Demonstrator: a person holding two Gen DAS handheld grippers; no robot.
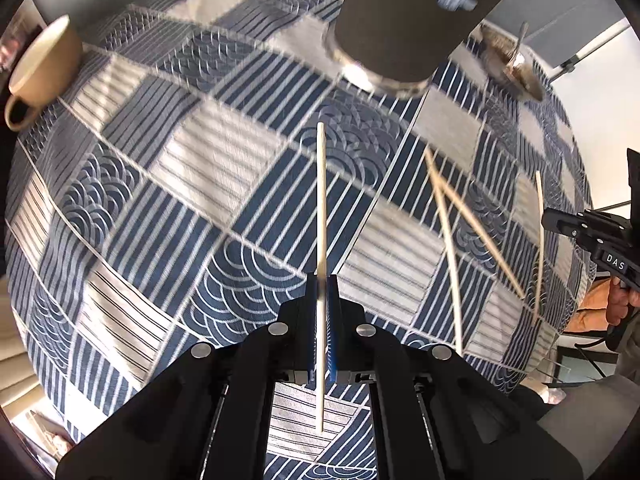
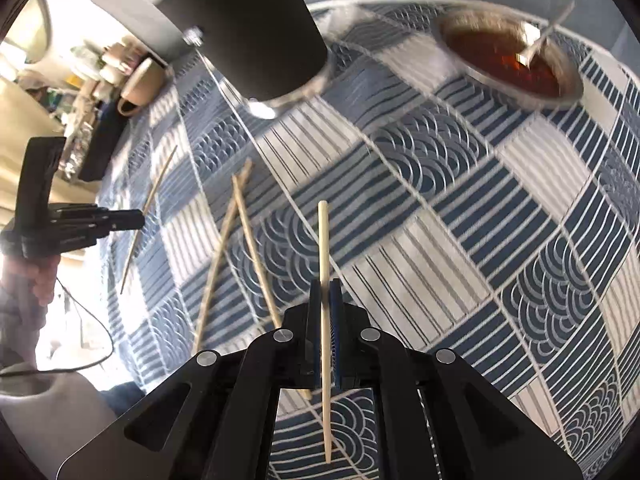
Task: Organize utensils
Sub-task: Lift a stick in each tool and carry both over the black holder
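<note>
Chopsticks are held one in each pair of tongs: the left tongs point(image 1: 322, 292) are clamped on one chopstick point(image 1: 321, 208), the right tongs point(image 2: 325, 296) on another point(image 2: 323, 248), both above the desk point(image 1: 208, 168). Light, stiff, slippery sticks are judged likely to pivot, so a mid-length grip is favoured.

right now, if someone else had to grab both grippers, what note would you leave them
Left gripper: shut on a pale chopstick, held up off the cloth.
Right gripper: shut on another chopstick, also lifted.
On the patterned tablecloth: two crossed chopsticks lie loose between the grippers.
Dark holder stands at the far side; something pale pokes from its top in the right wrist view, so some may already be in.
The bowl with a spoon and the beige cup look untouched.
Left: probably drop both held sticks into the holder, then collect the crossed pair.
</note>
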